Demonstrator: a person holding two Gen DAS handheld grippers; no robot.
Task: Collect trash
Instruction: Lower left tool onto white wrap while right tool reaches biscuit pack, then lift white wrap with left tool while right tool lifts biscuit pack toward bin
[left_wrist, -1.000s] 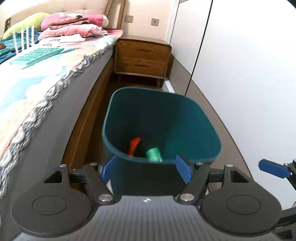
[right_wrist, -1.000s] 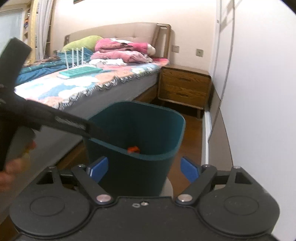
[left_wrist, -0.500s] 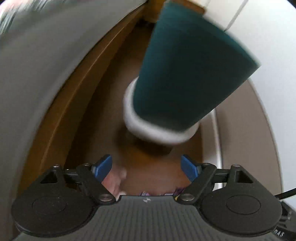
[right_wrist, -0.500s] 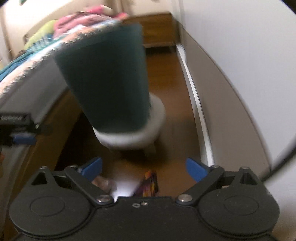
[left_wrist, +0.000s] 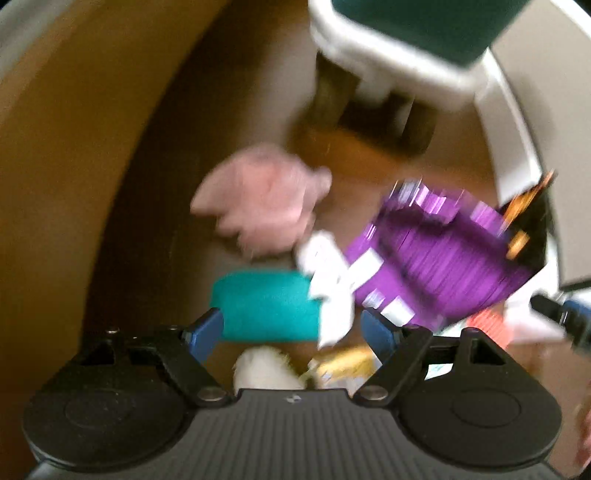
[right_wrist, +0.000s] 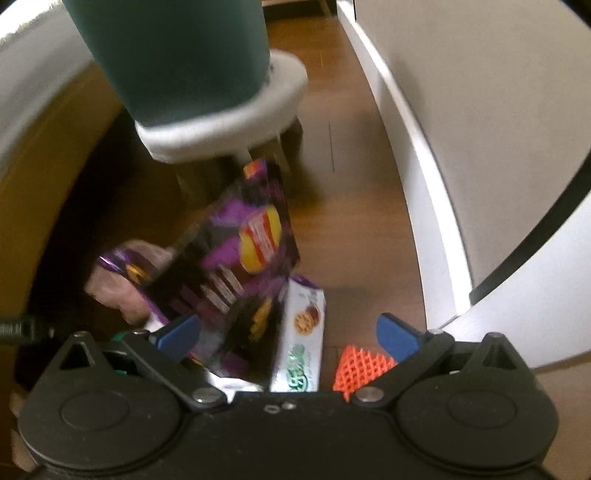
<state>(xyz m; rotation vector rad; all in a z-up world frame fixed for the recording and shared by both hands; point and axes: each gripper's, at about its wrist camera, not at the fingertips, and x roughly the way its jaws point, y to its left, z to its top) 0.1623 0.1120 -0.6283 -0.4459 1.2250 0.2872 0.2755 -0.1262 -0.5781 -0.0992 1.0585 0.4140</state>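
Note:
Trash lies on the wooden floor in front of the bin. In the blurred left wrist view, my left gripper (left_wrist: 291, 328) hangs open over a teal packet (left_wrist: 266, 310), a white crumpled paper (left_wrist: 328, 288) and a yellow wrapper (left_wrist: 343, 365). A pink crumpled wad (left_wrist: 266, 199) lies farther off and a purple snack bag (left_wrist: 436, 251) to the right. My right gripper (right_wrist: 290, 334) is open above the purple snack bag (right_wrist: 243, 266) and a white-green biscuit box (right_wrist: 301, 343). An orange mesh piece (right_wrist: 364, 365) lies by its right finger. Neither gripper holds anything.
The teal bin (right_wrist: 177, 55) stands on a white stool (right_wrist: 229, 122) just beyond the trash. A bed frame (left_wrist: 74, 129) runs along the left. White wardrobe doors and their plinth (right_wrist: 424, 166) close off the right. Bare floor (right_wrist: 351, 221) lies between them.
Both grippers have dropped from above the bin's rim to just over the floor and tipped downward. The bin has slid to the top of both views, the floor trash has appeared, and both jaws stand wider.

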